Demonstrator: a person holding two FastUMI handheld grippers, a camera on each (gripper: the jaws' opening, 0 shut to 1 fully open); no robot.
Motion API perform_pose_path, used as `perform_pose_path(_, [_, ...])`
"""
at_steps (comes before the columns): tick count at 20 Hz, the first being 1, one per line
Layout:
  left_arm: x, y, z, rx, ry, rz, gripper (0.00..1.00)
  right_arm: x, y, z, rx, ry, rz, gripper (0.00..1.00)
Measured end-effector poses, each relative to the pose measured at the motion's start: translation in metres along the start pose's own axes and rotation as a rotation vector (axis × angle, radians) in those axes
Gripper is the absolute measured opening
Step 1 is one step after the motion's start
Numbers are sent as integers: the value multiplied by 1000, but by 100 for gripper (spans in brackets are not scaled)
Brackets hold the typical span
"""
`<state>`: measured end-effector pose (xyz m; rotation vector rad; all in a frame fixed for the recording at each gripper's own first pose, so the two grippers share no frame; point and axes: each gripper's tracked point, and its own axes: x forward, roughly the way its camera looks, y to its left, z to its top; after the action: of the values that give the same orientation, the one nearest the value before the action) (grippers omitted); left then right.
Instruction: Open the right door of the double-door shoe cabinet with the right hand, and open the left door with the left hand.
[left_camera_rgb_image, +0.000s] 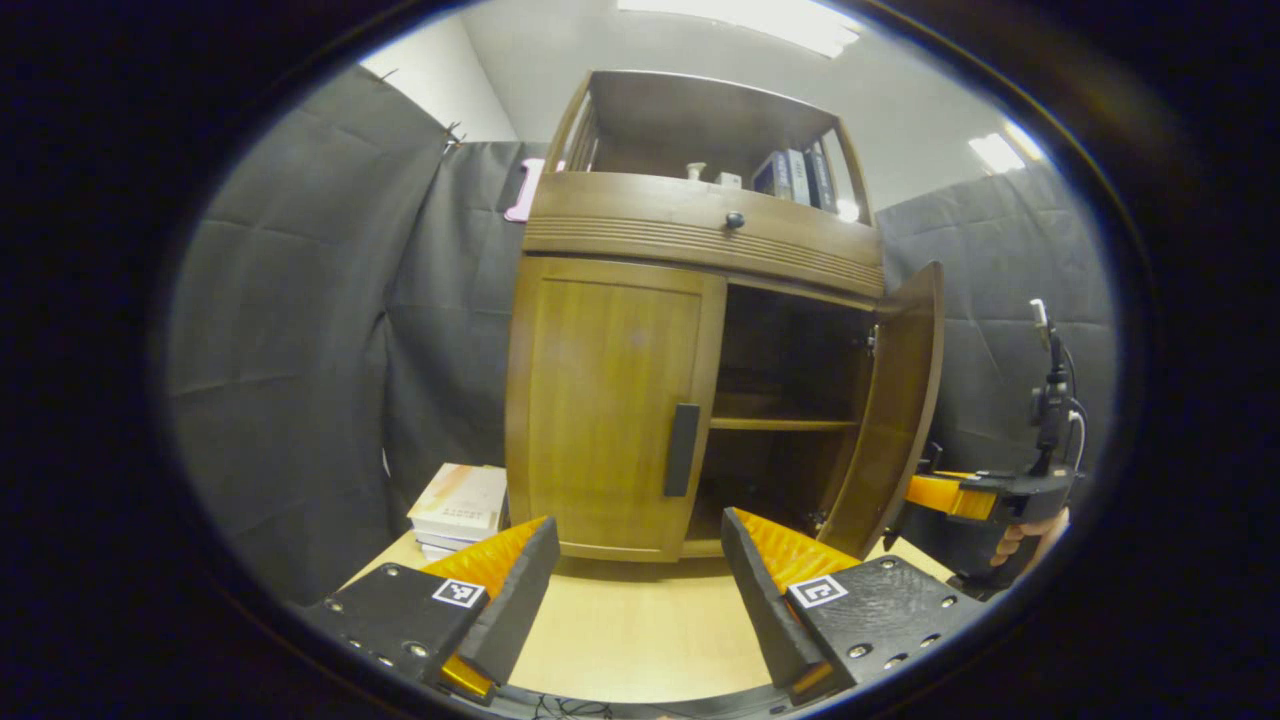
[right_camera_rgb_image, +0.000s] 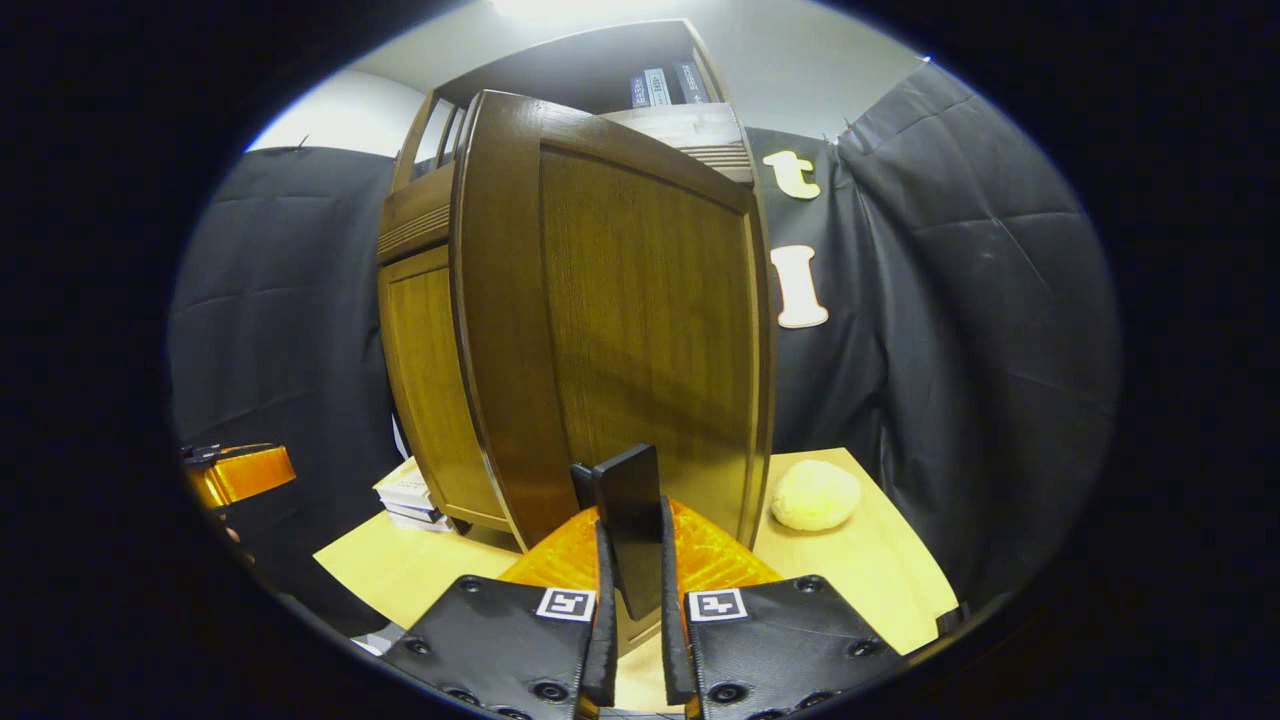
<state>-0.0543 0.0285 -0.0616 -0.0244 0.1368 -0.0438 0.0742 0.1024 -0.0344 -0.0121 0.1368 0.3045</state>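
Because the right door (left_camera_rgb_image: 895, 400) must swing out, its dark handle (right_camera_rgb_image: 630, 520) is pinched between both fingers of the right gripper (right_camera_rgb_image: 632, 600), at 6 o'clock in the right gripper view. The door is seen wide open at 3 o'clock in the left gripper view. The left door (left_camera_rgb_image: 610, 400) is shut at the middle, and its handle (left_camera_rgb_image: 682, 450) is untouched. The left gripper (left_camera_rgb_image: 640, 580) is held open and empty at 6 o'clock, likely so the handle can be reached next.

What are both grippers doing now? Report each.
Left gripper: open, holding nothing.
Right gripper: shut on the dark flat handle of the open brown wooden right door.
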Motion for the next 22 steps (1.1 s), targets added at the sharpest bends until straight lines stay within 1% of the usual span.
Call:
perform_pose_path(1, [0,-4,0,-4,1,-13,92,-2,-6,-1,-3,-1,2,19])
perform_pose_path(3, [3,-13,-1,-5,2,-25,92,-11,-20,-3,2,-3,7,20])
perform_pose_path(9, [-1,-25,-7,-4,26,-29,93,-24,-71,-4,6,-8,-11,19])
perform_pose_path(12, [-1,-29,-8,13,24,-25,94,-29,-97,-3,14,-3,-25,18])
perform_pose_path(13, [-1,-30,-6,18,18,-24,92,-29,-106,-3,13,-3,-29,19])
perform_pose_path(14, [0,-31,-7,21,16,-24,92,-30,-114,-2,13,-4,-31,17])
perform_pose_path(15, [0,-32,-9,20,21,-23,92,-31,-121,-2,15,-5,-34,9])
perform_pose_path(16, [-2,-33,-10,16,27,-19,92,-32,-126,-1,21,-9,-28,5])
perform_pose_path(18, [-4,-35,-12,1,40,-6,92,-34,-137,-3,26,-11,-29,13])
perform_pose_path(19, [-6,-36,-13,-9,47,1,92,-36,-139,-4,30,-9,-19,13])
perform_pose_path(20, [-6,-38,-14,-18,54,9,92,-38,-138,-6,36,-5,-12,5])
perform_pose_path(21, [-8,-38,-14,-25,59,16,92,-39,-137,-8,36,-4,-9,6])
perform_pose_path(22, [-9,-37,-16,-31,66,23,92,-41,-137,-8,31,-9,-11,13])
